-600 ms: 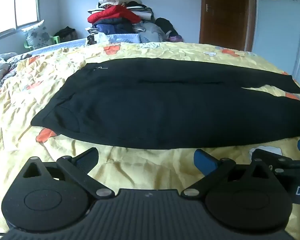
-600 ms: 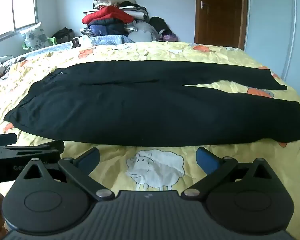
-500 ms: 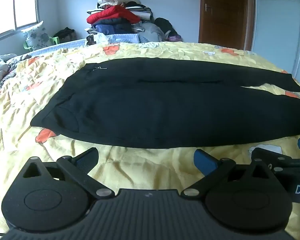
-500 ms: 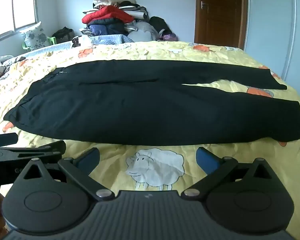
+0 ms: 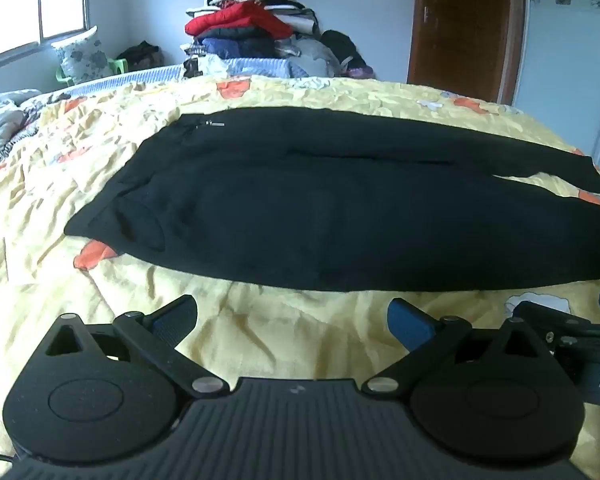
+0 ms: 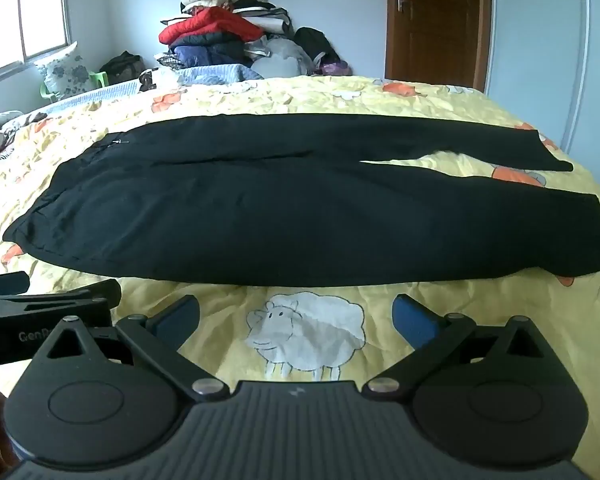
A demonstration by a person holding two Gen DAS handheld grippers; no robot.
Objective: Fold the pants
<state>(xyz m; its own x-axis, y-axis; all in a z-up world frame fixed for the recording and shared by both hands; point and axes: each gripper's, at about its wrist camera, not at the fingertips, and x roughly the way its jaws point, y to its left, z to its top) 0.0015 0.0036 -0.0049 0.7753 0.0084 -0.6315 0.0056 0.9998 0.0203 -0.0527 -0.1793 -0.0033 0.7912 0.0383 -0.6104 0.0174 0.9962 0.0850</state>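
Bed (image 6: 480, 120) under a wrinkled yellow sheep-print cover, black pants (image 6: 300, 216) spread flat across its middle, waistband toward 9 o'clock, legs toward 3 o'clock. Clothes pile (image 6: 220, 36) at 12 o'clock.

Bare yellow bedspread (image 6: 480, 312) lies open before the flat black pants (image 6: 300, 216); clothes pile (image 6: 228, 36) stands well beyond.

From your left wrist view the black pants (image 5: 340, 208) run off the right edge, so their leg ends are cut off; the right gripper (image 5: 580, 332) shows only partly there; the clothes pile (image 6: 228, 36) is too jumbled to sort.
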